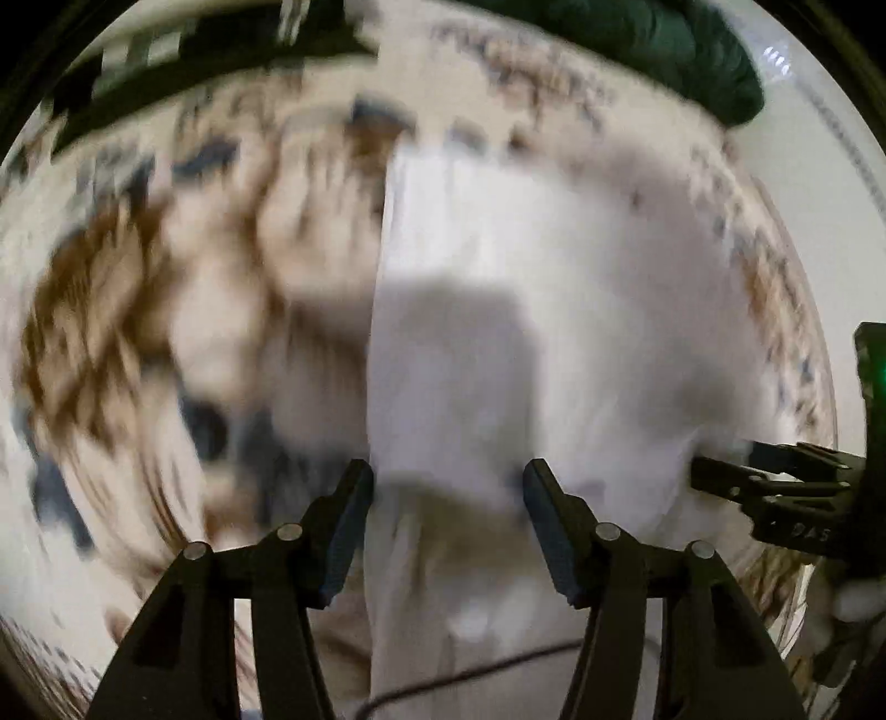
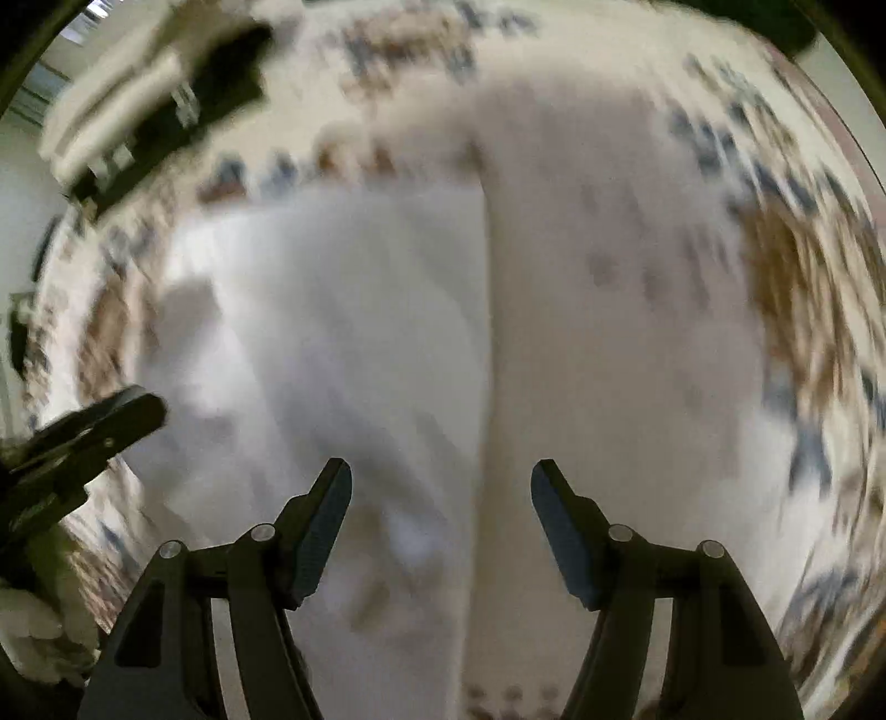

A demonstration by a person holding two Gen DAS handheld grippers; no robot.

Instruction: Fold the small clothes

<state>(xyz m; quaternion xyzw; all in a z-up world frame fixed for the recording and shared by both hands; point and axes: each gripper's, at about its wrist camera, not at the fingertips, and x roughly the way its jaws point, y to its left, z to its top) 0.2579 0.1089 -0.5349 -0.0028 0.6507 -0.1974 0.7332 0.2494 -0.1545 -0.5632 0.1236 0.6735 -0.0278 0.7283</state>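
A small white garment (image 1: 554,310) lies spread on a patterned cloth; both views are motion-blurred. My left gripper (image 1: 448,482) is open, hovering over the garment's near left edge with nothing between its fingers. The right gripper's fingers (image 1: 775,476) show at the right edge of the left wrist view, at the garment's right side. In the right wrist view the garment (image 2: 332,332) fills the left centre, with its straight edge running down the middle. My right gripper (image 2: 441,482) is open and empty above that edge. The left gripper (image 2: 83,437) shows at the left.
The surface is a cream cloth (image 1: 138,310) with brown and blue patterns. A dark green bundle (image 1: 664,50) lies at the far right. A black-and-white object (image 2: 155,99) sits at the far left. A thin dark cable (image 1: 498,670) crosses below the left gripper.
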